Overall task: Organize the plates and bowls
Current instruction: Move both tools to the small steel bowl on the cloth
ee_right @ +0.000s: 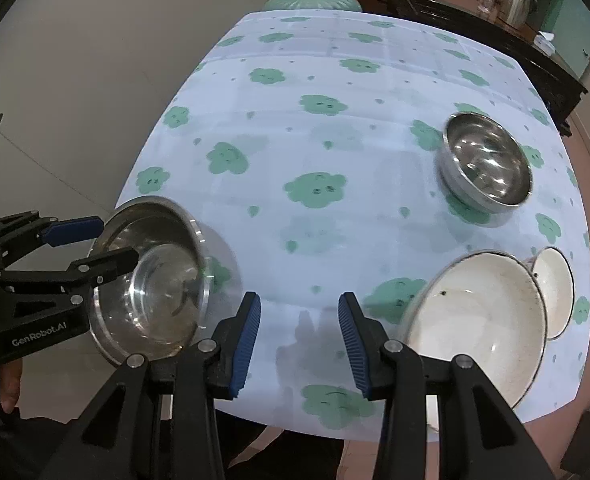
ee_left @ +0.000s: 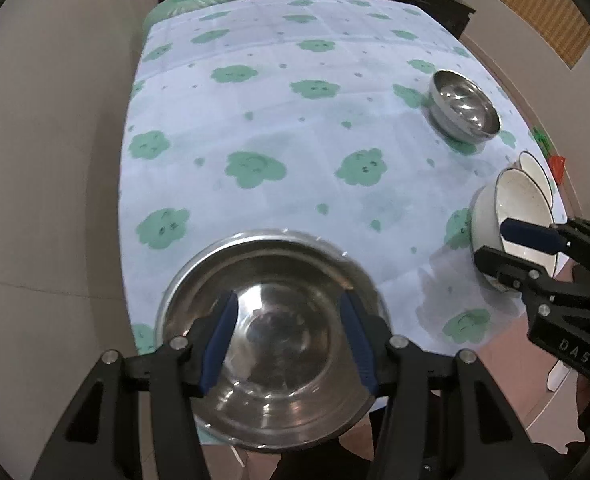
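A: The large round stainless-steel bowl (ee_left: 273, 340) sits at the near left corner of the table with the pale blue cloth printed with green flowers (ee_left: 295, 120). It holds nothing but reflections. The left gripper (ee_left: 291, 344) hangs over it with its blue-padded fingers spread apart, clamping nothing.

B: The right gripper (ee_right: 299, 336) is spread wide too, over bare cloth between that steel bowl (ee_right: 151, 280) and the big white speckled ceramic bowl (ee_right: 479, 320). The white bowl is empty, near the right edge.

A: Just behind it stands a smaller white bowl with a dark rim (ee_right: 553, 292), partly covered by the big one. It looks empty.

B: Farther back on the right is a smaller stainless-steel bowl (ee_left: 465, 106), alone and empty.

A: In the left view the right gripper's fingers cover part of the white bowl (ee_left: 507, 208). Whether the two white bowls touch cannot be told.

B: The green round thing beyond the table's far end (ee_right: 313, 0) is cut off by the cloth.
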